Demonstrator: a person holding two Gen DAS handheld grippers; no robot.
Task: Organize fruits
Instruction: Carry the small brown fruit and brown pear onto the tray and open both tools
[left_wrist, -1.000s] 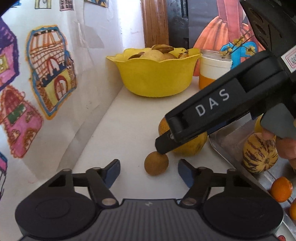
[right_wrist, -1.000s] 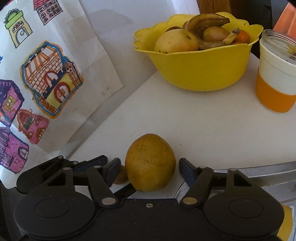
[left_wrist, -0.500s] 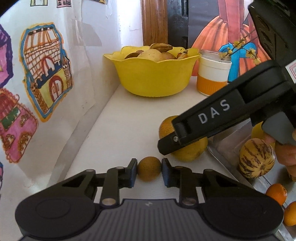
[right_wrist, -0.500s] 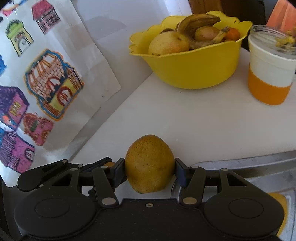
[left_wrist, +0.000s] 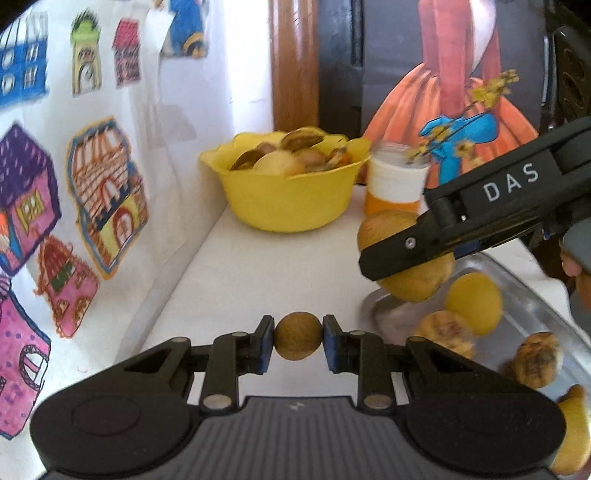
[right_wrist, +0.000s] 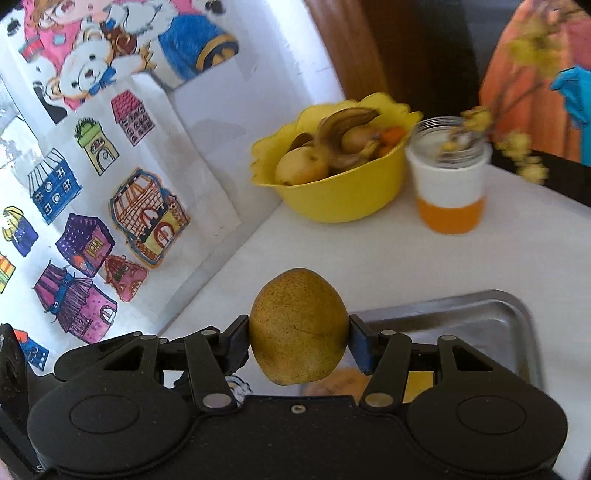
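Small round brown fruit (left_wrist: 297, 340), pinched at its sides, up off the white table. Big yellow-brown speckled mango (right_wrist: 298, 326), narrow end up, held above the metal tray's (right_wrist: 517, 325) edge. Yellow and striped fruits (left_wrist: 447, 332) lie in that tray.

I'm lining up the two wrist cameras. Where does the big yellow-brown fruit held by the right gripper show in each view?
Left wrist: the big yellow-brown fruit is at right of centre, partly behind the right gripper's finger, above the metal tray.
Right wrist: the fruit is at bottom centre, clamped in the right gripper.
Shared landmark: the yellow bowl.
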